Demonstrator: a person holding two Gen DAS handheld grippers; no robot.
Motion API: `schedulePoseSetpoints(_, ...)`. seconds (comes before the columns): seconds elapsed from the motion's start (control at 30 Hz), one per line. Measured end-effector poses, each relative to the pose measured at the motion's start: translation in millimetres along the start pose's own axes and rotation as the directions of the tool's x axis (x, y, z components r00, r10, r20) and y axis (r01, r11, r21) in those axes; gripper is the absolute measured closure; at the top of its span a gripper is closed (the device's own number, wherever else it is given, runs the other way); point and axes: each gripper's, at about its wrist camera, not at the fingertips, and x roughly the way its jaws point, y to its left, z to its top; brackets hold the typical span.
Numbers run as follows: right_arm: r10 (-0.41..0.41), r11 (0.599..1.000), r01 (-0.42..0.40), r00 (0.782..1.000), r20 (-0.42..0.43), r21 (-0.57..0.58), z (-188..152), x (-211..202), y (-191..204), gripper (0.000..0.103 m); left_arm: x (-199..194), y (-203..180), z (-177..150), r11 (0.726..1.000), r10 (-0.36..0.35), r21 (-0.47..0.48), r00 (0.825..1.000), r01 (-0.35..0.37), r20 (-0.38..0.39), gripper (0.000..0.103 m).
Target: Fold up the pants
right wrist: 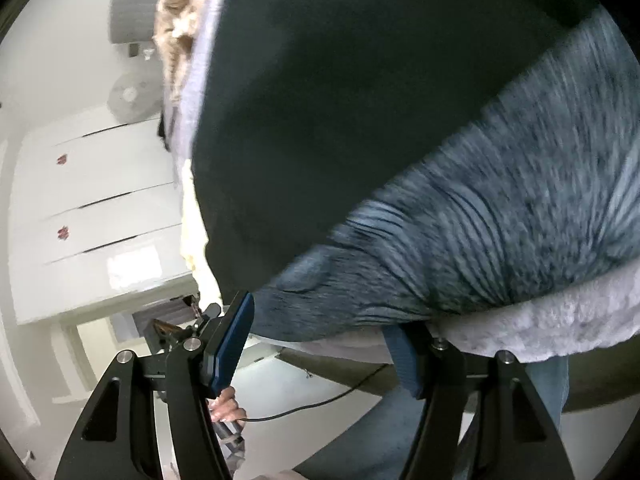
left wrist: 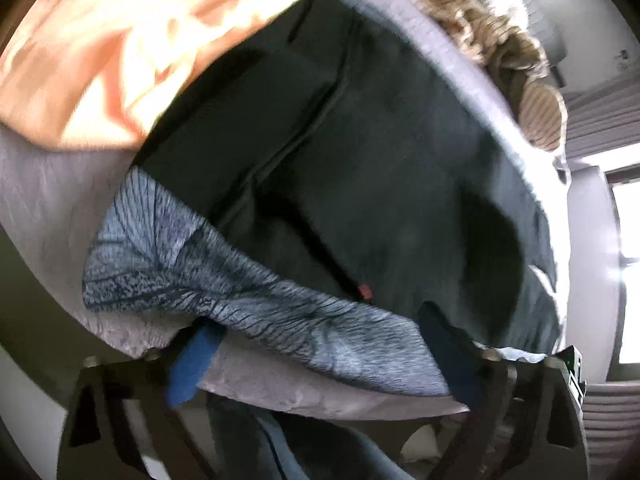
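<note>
Left wrist: both grippers' jaws apart (tilted) at pants (left wrist: 340, 168) waist edge.

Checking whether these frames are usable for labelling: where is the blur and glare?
Left wrist view: orange cloth overexposed, window flares, dark pants motion-smeared. Right wrist view: grey patterned fabric streaked by motion, pants nearly featureless black, fisheye bends the white drawers.

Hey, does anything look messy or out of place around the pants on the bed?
Yes. A grey patterned garment lies askew across the near end of the dark pants, covering it at the bed's edge. Peach fabric is bunched beside them.
</note>
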Motion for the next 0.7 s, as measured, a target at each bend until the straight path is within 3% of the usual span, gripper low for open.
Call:
schedulePoseSetpoints(0.07,0.023,0.999,-0.024,1.0,0.018,0.033,-2.6,-0.5,-7.7,0.044,4.0,5.9,-2.6,1.0,0.016,-0.016,1.0,-0.016,-0.014,0.045)
schedulePoseSetpoints(0.1,0.045,0.998,-0.047,0.999,0.031,0.049,-2.7,-4.5,-9.5,0.071,3.0,9.4,-3.6,1.0,0.005,-0.023,1.0,-0.006,-0.015,0.058)
schedulePoseSetpoints(0.13,0.066,0.996,-0.068,0.997,0.042,0.061,-2.2,-7.3,-9.4,0.093,0.1,11.2,-2.5,1.0,0.001,-0.029,1.0,-0.002,-0.018,0.062)
schedulePoseSetpoints(0.17,0.073,0.995,-0.077,0.996,0.057,0.068,-1.0,-11.8,-6.7,0.093,-4.8,12.0,-2.7,1.0,-0.007,-0.031,1.0,0.007,-0.019,0.069)
schedulePoseSetpoints(0.27,0.082,0.997,-0.08,0.994,0.07,-0.022,-0.4,-26.2,22.3,0.094,-28.2,1.7,-0.6,1.0,-0.017,-0.006,1.0,0.017,0.019,0.076)
schedulePoseSetpoints(0.47,0.107,0.986,-0.098,0.992,0.06,-0.133,9.7,-48.7,63.3,0.094,-67.3,-25.5,14.2,0.999,-0.037,0.037,0.991,0.033,0.13,0.076)
schedulePoseSetpoints(0.7,0.094,0.968,-0.082,0.995,0.039,-0.236,34.6,-65.1,107.8,0.094,-82.6,-69.4,59.7,0.996,-0.049,0.082,0.973,0.031,0.224,0.076)
